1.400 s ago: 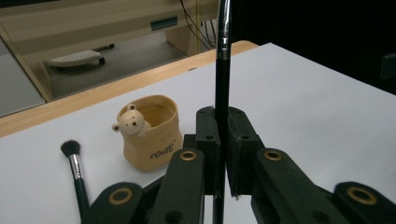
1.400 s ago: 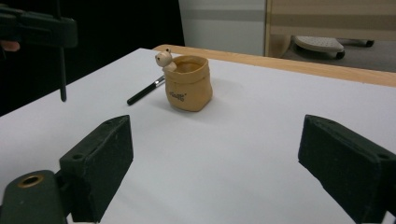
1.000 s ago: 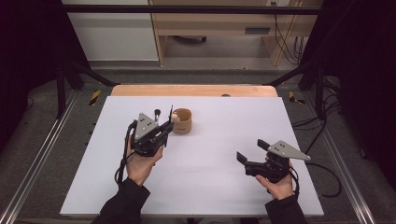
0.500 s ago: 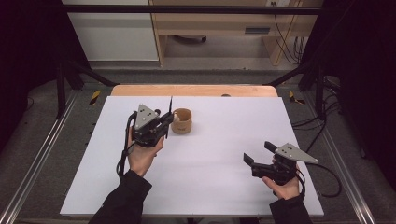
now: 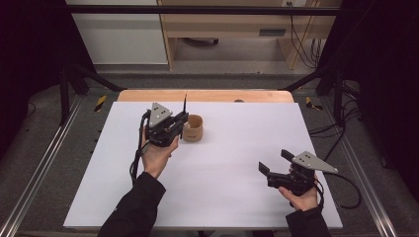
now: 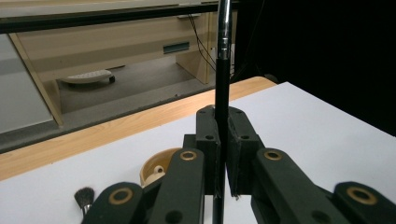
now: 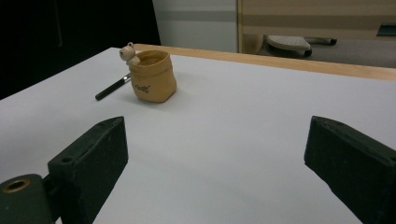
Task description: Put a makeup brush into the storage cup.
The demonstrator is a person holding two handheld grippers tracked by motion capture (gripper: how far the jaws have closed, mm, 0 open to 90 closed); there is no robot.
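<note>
The left tool [image 5: 179, 124] is clamped on a thin black stick [image 6: 222, 84], most likely a brush handle, with a short silvery band high on its shaft. It stands upright between the pinched jaws, just beside the tan cup [image 5: 193, 128] and above the white surface [image 5: 232, 163].

The cup is a small, soft-looking pouch-shaped holder with a rolled rim. A little pale bear figure [image 7: 128, 52] peeks over its edge. What else it holds cannot be told. On its side is small dark lettering, too small to read.

A second brush [image 7: 112, 87], black-handled with a silver ferrule, lies flat on the surface right beside the cup; its dark bristles [image 6: 84, 196] fan out next to the cup's base.

Well away from the cup, the right tool [image 5: 275, 164] rests low with its jaws spread wide, nothing between them.
</note>
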